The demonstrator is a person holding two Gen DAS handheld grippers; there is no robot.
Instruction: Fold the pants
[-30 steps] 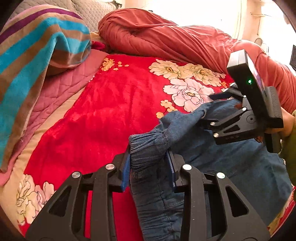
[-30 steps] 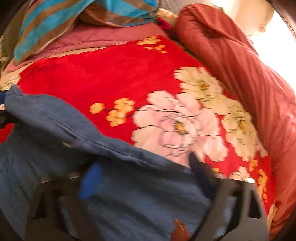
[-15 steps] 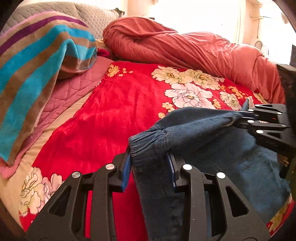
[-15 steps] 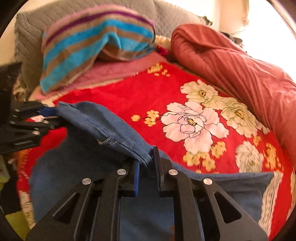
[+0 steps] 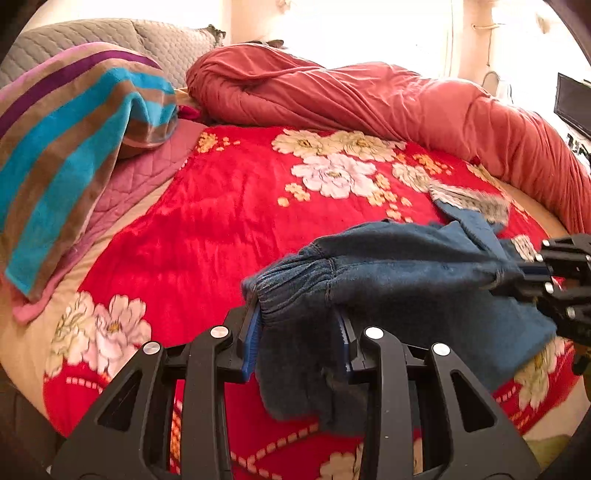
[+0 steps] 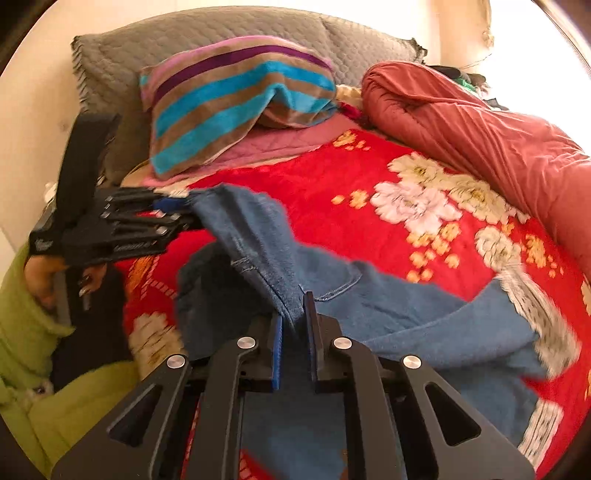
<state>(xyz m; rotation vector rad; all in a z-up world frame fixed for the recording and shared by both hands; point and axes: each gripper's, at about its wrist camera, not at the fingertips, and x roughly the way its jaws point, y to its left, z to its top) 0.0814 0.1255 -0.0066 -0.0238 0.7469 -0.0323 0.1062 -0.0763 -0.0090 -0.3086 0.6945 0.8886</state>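
Pants were denim blue, with a pale grey-and-white patterned lining at one edge. The blanket was bright red with cream and pink flowers. The rolled quilt was plain rust red. The towel was striped turquoise, brown, pink and purple. The headboard cover was grey and quilted. Both grippers were black with blue pads. The sleeve was lime green.

Pants: waistband end blurred; lower part hidden behind right gripper body. Right gripper cut off at left view's right edge. Left hand largely hidden behind its gripper.
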